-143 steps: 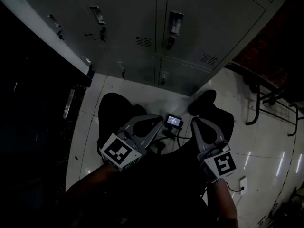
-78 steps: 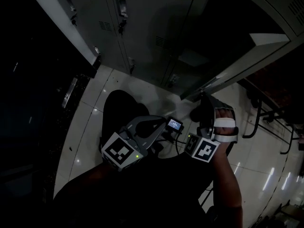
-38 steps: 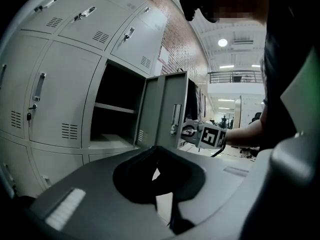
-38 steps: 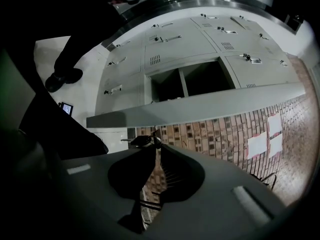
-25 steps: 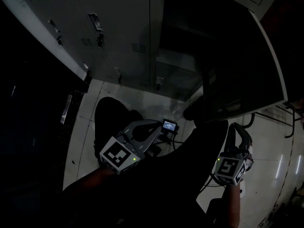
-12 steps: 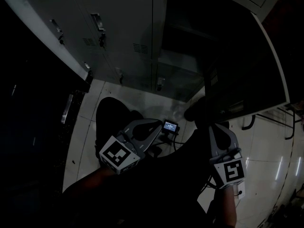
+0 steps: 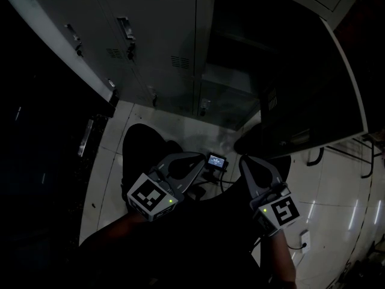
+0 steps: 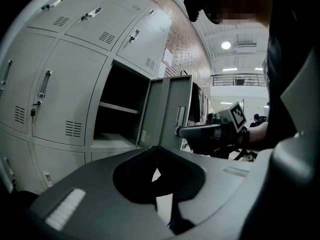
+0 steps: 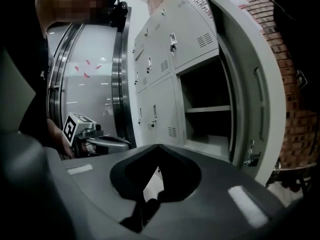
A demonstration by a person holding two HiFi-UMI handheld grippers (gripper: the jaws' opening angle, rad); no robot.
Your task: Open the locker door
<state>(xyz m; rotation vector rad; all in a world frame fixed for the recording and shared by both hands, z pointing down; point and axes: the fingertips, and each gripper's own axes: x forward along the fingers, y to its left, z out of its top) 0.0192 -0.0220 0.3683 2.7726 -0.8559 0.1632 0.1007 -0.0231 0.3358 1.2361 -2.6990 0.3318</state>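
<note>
The locker door (image 7: 313,83) stands swung wide, to the right of its open compartment (image 7: 234,41), where a shelf (image 9: 207,109) shows inside. Well below it, close to the person's body, the right gripper (image 7: 245,160) and left gripper (image 7: 200,157) are both clenched on nothing, clear of the door.
</note>
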